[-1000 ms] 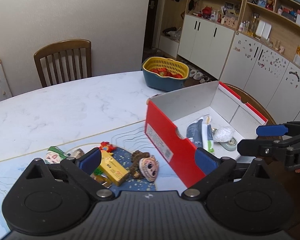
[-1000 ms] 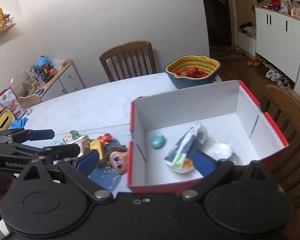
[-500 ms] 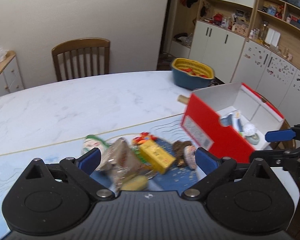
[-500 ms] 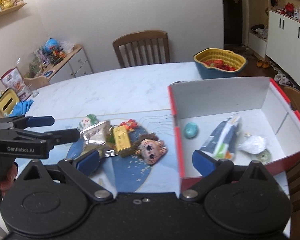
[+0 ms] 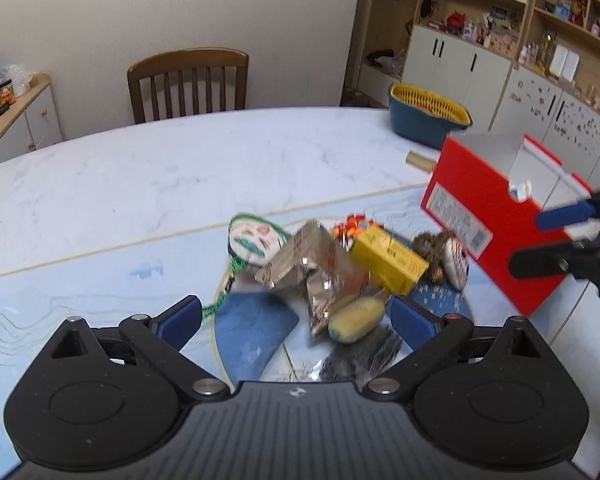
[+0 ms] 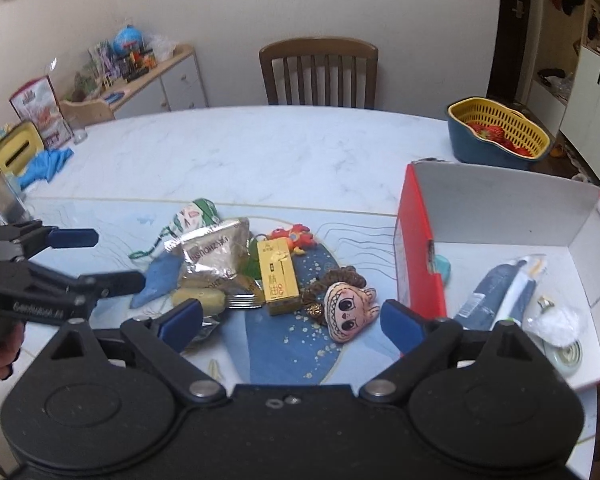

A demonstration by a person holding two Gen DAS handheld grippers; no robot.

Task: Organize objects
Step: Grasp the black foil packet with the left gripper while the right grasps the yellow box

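A pile of small items lies on the blue mat: a silver foil bag (image 5: 312,268) (image 6: 214,256), a yellow box (image 5: 388,266) (image 6: 278,276), a big-eyed doll head (image 6: 348,310) (image 5: 454,266), a green-haired mask face (image 5: 250,240) (image 6: 190,216), a yellow oval piece (image 5: 356,320) (image 6: 198,298) and a red toy (image 6: 294,236). The red and white box (image 6: 500,208) (image 5: 480,220) at the right holds a blue tube (image 6: 496,292), a teal piece and a white wad. My left gripper (image 5: 294,318) (image 6: 116,260) is open above the pile's near side. My right gripper (image 6: 292,316) (image 5: 552,240) is open, in front of the doll head.
A blue basket with a yellow liner (image 6: 498,136) (image 5: 428,116) of strawberries stands at the table's far right. A wooden chair (image 6: 320,70) is behind the table. A blue cloth (image 6: 44,164) and boxes sit at the far left edge. Cabinets (image 5: 460,68) line the right wall.
Both grippers have swung left, away from the box and toward the pile on the mat. The left gripper has come closer to the foil bag. Both stay open.
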